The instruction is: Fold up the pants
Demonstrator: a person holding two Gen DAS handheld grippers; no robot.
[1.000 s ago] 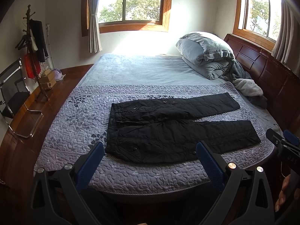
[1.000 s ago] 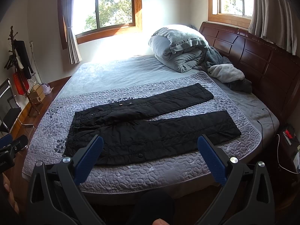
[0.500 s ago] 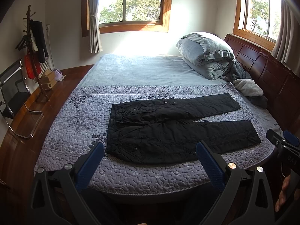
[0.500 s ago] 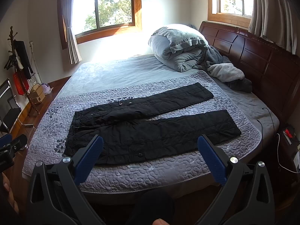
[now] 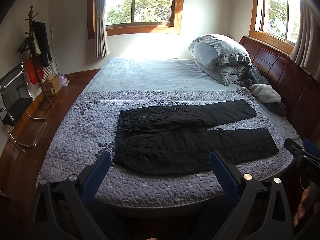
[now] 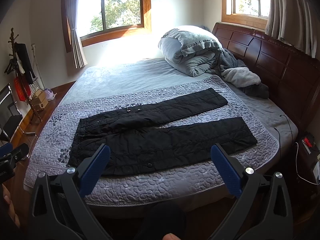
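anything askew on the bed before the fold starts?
Mostly tidy. The black pants lie flat on the quilt, but the legs splay apart, and fabric is bunched near the crotch. Both grippers are open and clear of them.

Left tool [image 5: 160, 166] & right tool [image 6: 160, 164]: black frames, blue textured pads, silver screws
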